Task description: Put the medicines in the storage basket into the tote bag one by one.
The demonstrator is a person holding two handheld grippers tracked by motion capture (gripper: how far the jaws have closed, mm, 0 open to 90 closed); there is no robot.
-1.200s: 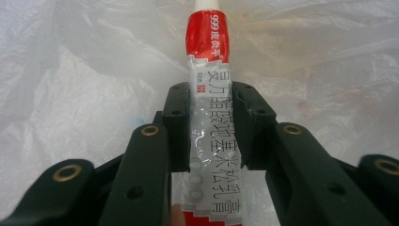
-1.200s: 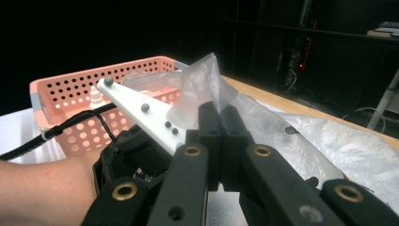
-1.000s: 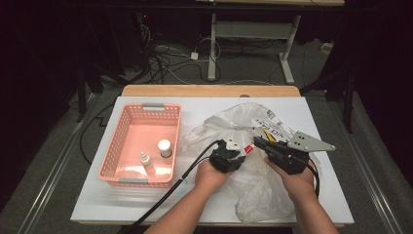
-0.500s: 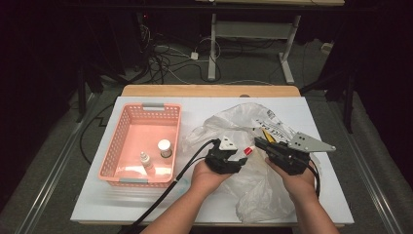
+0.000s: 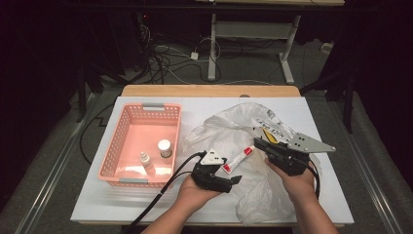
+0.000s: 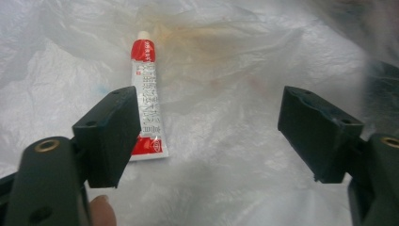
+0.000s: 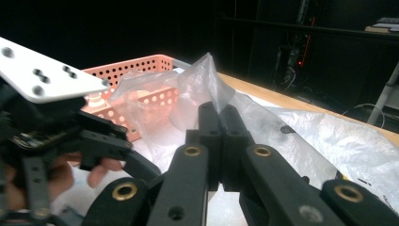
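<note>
Jaws of the left gripper (image 5: 234, 180) stand apart with nothing between them, having just been opening; the red-and-white tube (image 6: 147, 100) lies free on the plastic bag (image 5: 234, 131) just ahead of the left jaw, likely released there so it can be taken again at a better angle. Beside it, the right gripper (image 7: 219, 109) is clamped together on a pinch of the bag's film, lifting it into a peak, probably to keep the bag from sliding and its mouth open. Farther left, well apart, the pink basket (image 5: 117, 146) holds a small bottle (image 5: 145, 162) and a capped jar (image 5: 165, 147), seemingly where the tube belongs.
</note>
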